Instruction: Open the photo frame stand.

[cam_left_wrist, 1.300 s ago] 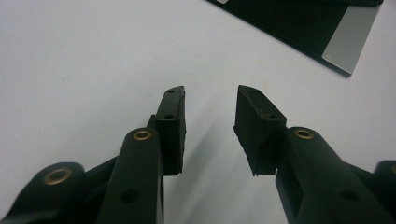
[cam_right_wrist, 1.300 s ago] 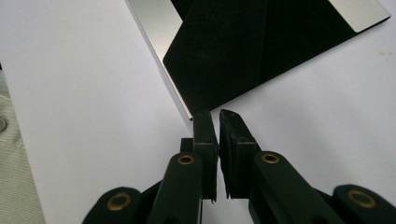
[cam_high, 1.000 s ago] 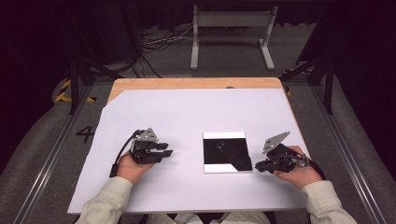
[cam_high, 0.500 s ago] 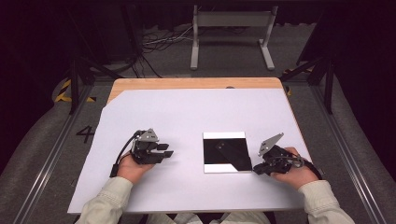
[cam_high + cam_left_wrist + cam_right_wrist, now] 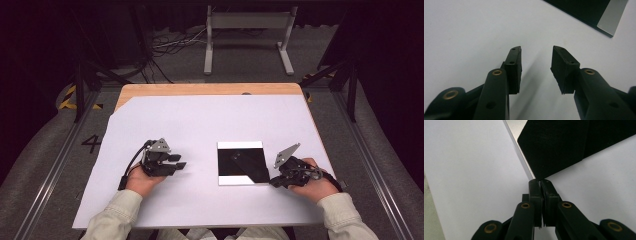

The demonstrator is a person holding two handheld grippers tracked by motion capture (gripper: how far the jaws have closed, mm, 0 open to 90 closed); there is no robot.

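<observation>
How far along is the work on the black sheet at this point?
Done: little, since the black sheet lies nearly flat on the white table. In hand: the right gripper has its fingers shut at the sheet's near corner. Left: probably lifting or folding it. The left gripper sits open, apart from the sheet.

Taking the black square sheet [image 5: 243,161] as landmark, the left gripper [image 5: 179,161] rests in the person's left hand [image 5: 141,179] well off to the sheet's left, pointing toward it, its jaws standing apart with nothing between them and having just been opening a little further. The right gripper [image 5: 273,183], held in the right hand [image 5: 314,186], lies at the sheet's near right corner, its jaws having just closed on that corner, pads pressed together. Both forearms, in pale sleeves, enter from the near side.
</observation>
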